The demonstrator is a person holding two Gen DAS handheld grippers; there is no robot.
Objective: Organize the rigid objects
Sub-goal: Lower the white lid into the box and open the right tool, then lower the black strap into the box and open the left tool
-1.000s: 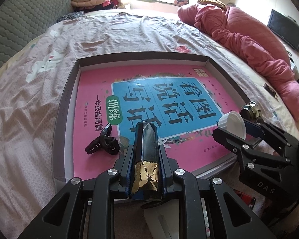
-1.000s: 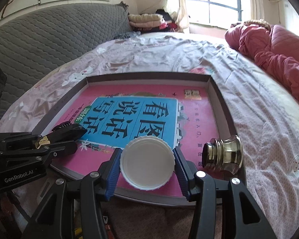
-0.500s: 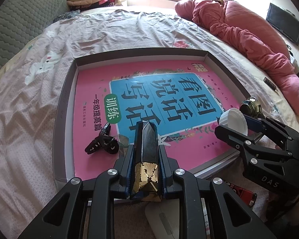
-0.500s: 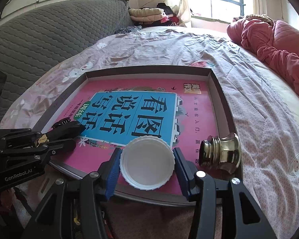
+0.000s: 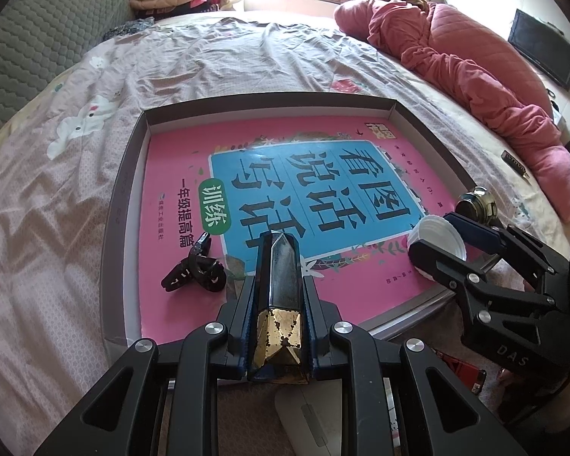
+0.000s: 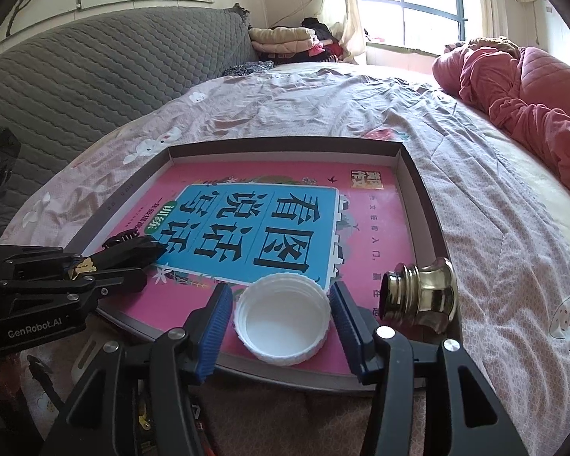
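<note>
A shallow brown box lid [image 5: 121, 205] [image 6: 425, 197] lies on the bed with a pink book [image 5: 178, 174] [image 6: 376, 235] inside. My left gripper [image 5: 279, 262] is shut on a black and gold faceted stick [image 5: 281, 304], held over the book's near edge; it also shows in the right wrist view [image 6: 125, 252]. My right gripper [image 6: 281, 304] has opened around a white plastic lid [image 6: 283, 319] that rests on the book, jaws slightly apart from it. The white lid shows in the left wrist view [image 5: 437, 235] too. A black hair clip [image 5: 195, 269] lies on the book. A brass knob [image 6: 421, 294] [image 5: 477, 201] rests at the box's right corner.
The bed sheet [image 5: 57, 209] surrounds the box. A red quilt [image 5: 475, 60] lies at the far right, a grey headboard [image 6: 76, 76] at the left. Folded clothes [image 6: 285, 40] sit by the window. A white flat object [image 5: 315, 414] and small red items lie near the bed's front edge.
My right gripper's jaws have opened and let go of the white lid, which now rests on the book. My left gripper still holds the stick, nearly in place.
</note>
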